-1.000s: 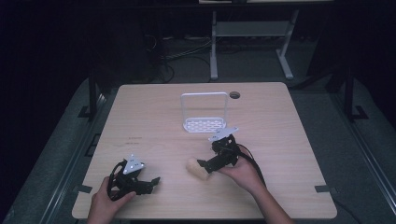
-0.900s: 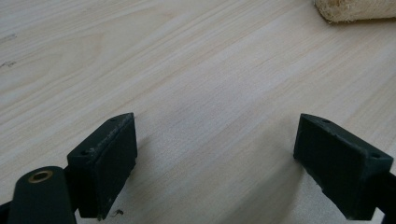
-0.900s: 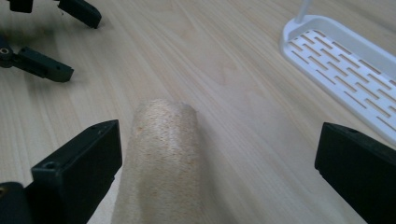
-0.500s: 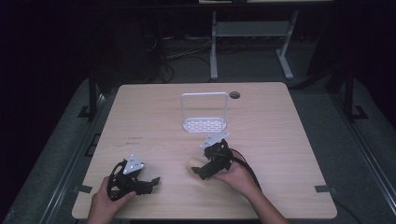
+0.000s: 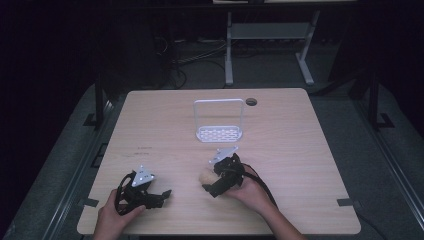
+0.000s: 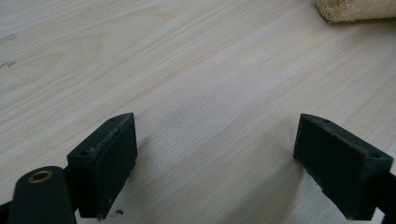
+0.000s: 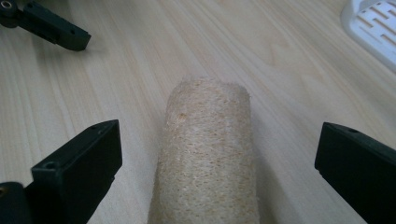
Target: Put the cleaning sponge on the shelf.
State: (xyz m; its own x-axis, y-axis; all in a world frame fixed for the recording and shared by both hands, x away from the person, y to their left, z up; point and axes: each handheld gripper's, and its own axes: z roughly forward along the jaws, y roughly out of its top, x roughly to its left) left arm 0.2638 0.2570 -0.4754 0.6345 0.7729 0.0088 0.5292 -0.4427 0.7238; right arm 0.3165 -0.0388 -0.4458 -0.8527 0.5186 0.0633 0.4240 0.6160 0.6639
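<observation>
Left gripper (image 5: 162, 193) sits near the table's (image 5: 310, 150) front-left corner, jaws spread wide over bare wood, while the right gripper (image 7: 219, 163) has its jaws wide open on either side of the loofah roll (image 7: 208, 154), which lies flat on the table a bit in front of the white rack (image 5: 219, 120). That roll looks squishy and round, so an off-center pinch could probably just squirt it sideways or send it rolling. No brand or writing I can read anywhere.

Both grippers are black: the left gripper (image 5: 150, 192) and right gripper (image 5: 216, 184) each carry a grey three-cornered plate and blocky, screw-holed jaws; bare forearms.
</observation>
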